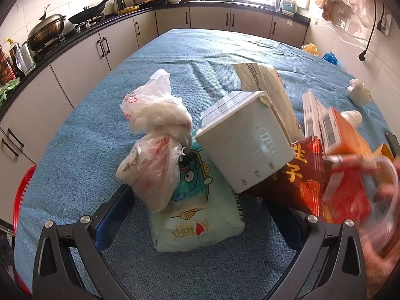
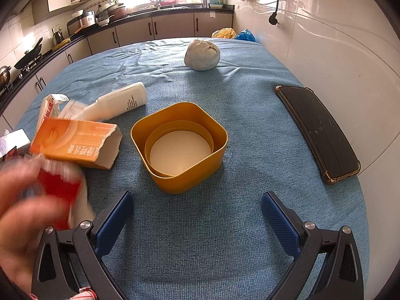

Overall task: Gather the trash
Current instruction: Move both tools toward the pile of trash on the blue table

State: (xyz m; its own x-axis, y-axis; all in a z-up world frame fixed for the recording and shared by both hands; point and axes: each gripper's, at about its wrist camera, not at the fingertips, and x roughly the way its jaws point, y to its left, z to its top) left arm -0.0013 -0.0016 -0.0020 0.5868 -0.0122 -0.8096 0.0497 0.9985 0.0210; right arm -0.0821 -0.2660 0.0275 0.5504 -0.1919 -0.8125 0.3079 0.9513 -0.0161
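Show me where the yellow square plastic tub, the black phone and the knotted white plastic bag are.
Yellow square plastic tub (image 2: 220, 137): right wrist view, on its right rim.
Black phone in a clear case (image 2: 317, 130): right wrist view, middle of the screen.
Knotted white plastic bag (image 1: 157, 117): left wrist view, on the upper bulge above the knot.

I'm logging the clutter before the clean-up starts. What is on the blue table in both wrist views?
knotted thin plastic bag: one, whitish with red print, left of pile.
soft tissue pack: one, pale green, under the bag.
white rectangular plastic tub: one, tipped, pile centre.
dark red snack wrapper: one, right of tub.
torn orange cardboard box: one, left of container.
white plastic bottle: one, lying behind box.
yellow square container: one, centre, holds a round lid.
grey wadded ball: one, far end.
black phone: one, right edge.
blurred hand: one, holding something red.
left gripper: open.
right gripper: open, empty.
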